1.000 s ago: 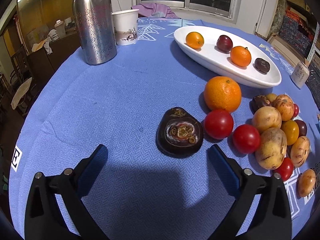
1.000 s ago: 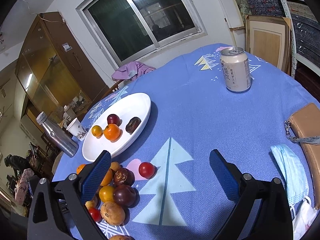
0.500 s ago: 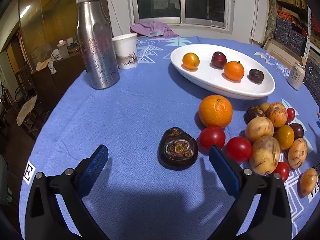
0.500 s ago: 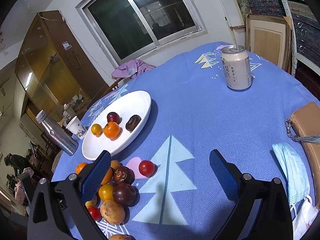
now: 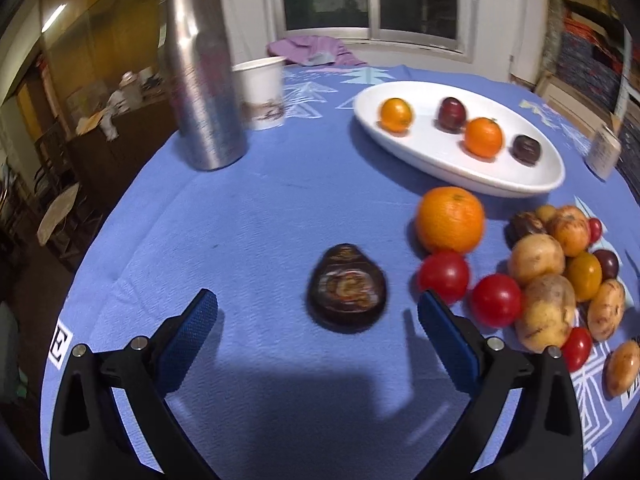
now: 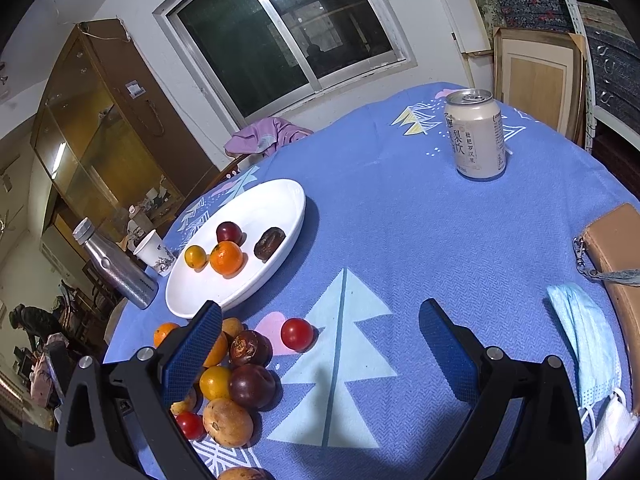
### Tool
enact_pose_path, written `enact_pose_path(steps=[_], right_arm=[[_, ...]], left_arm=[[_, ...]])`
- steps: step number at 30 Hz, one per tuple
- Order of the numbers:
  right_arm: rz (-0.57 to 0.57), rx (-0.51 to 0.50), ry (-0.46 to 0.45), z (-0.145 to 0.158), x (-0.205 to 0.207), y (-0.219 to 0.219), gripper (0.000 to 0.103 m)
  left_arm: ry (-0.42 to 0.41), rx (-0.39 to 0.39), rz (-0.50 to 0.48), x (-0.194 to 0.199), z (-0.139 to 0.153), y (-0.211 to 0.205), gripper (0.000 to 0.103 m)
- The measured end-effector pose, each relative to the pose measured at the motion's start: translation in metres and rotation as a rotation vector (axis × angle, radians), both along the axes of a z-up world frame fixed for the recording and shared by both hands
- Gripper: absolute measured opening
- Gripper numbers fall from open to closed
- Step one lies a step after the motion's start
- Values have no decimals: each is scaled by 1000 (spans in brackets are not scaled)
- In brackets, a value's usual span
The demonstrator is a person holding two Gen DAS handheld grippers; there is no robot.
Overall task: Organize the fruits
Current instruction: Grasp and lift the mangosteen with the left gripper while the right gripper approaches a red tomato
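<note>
A white oval dish (image 5: 532, 182) (image 6: 276, 204) on the blue cloth holds two small oranges, a plum and a dark fruit. Loose fruit lies in front of it: a big orange (image 5: 450, 219), two red tomatoes (image 5: 443, 276), brown and yellow fruits (image 5: 546, 312), and a dark flat fruit (image 5: 347, 288). My left gripper (image 5: 318, 324) is open and empty, just short of the dark flat fruit. My right gripper (image 6: 320, 340) is open and empty above the cloth, with the fruit pile (image 6: 240, 380) by its left finger and a lone tomato (image 6: 297, 334) ahead.
A steel bottle (image 5: 200, 68) and a paper cup (image 5: 262, 94) stand at the back left. A drink can (image 6: 476, 134) stands far right. A tan pouch (image 6: 616, 248) and a face mask (image 6: 584, 336) lie at the right edge.
My left gripper has drawn back and lowered its angle, so the fruit and dish look farther. The right gripper has barely moved. Both stay open.
</note>
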State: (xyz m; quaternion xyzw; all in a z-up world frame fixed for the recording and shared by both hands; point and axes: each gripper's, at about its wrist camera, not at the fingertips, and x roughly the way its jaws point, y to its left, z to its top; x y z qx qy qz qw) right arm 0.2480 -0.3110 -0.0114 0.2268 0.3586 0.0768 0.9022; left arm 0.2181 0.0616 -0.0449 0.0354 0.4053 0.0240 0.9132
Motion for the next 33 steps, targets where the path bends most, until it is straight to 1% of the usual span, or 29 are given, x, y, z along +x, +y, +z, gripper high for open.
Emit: enact_pose_path(steps=[1, 3, 4, 5, 6, 7, 9, 12, 13, 15, 18, 22, 25, 26, 28, 30, 33], right_arm=[[1, -2, 1, 0, 0, 1, 100], [2, -3, 5, -1, 1, 1, 100], [2, -4, 6, -1, 1, 1, 100], [3, -6, 6, -1, 1, 2, 100], [3, -6, 5, -1, 1, 2, 100], [2, -7, 7, -1, 1, 2, 100], [4, -8, 9, -2, 1, 3, 100], [5, -10, 8, -2, 1, 3, 100], [6, -11, 9, -2, 1, 4, 100], [9, -11, 12, -2, 1, 4, 100], [18, -20, 15, -3, 2, 6, 100], [47, -33, 15, -3, 3, 10, 100], [77, -100, 25, -3, 3, 17, 99], [92, -124, 32, -4, 4, 20, 98], [119, -153, 44, -7, 6, 26, 87], [148, -178, 60, -11, 8, 32, 82], [164, -205, 67, -15, 8, 37, 77]], left_arm=[[3, 2, -20, 0, 0, -3, 98], [12, -17, -34, 2, -1, -4, 93], [14, -39, -33, 3, -1, -1, 82], [19, -58, -30, 5, -1, 2, 68], [34, -79, -28, 7, -3, 4, 62], [56, -102, -28, 11, -6, 7, 54], [56, -118, -24, 11, -7, 7, 54], [59, -107, -21, 13, -9, 5, 54], [59, -109, -17, 14, -9, 6, 52], [53, -125, -10, 17, -9, 9, 43], [47, -145, -10, 18, -8, 13, 43], [15, -131, -26, 12, -3, 9, 43], [-16, -127, -28, 5, 3, 8, 43], [-26, -131, -30, 3, 5, 8, 43], [-40, -130, -35, 0, 9, 7, 43], [-50, -128, -43, -3, 11, 5, 43], [-53, -128, -52, -6, 12, 4, 43]])
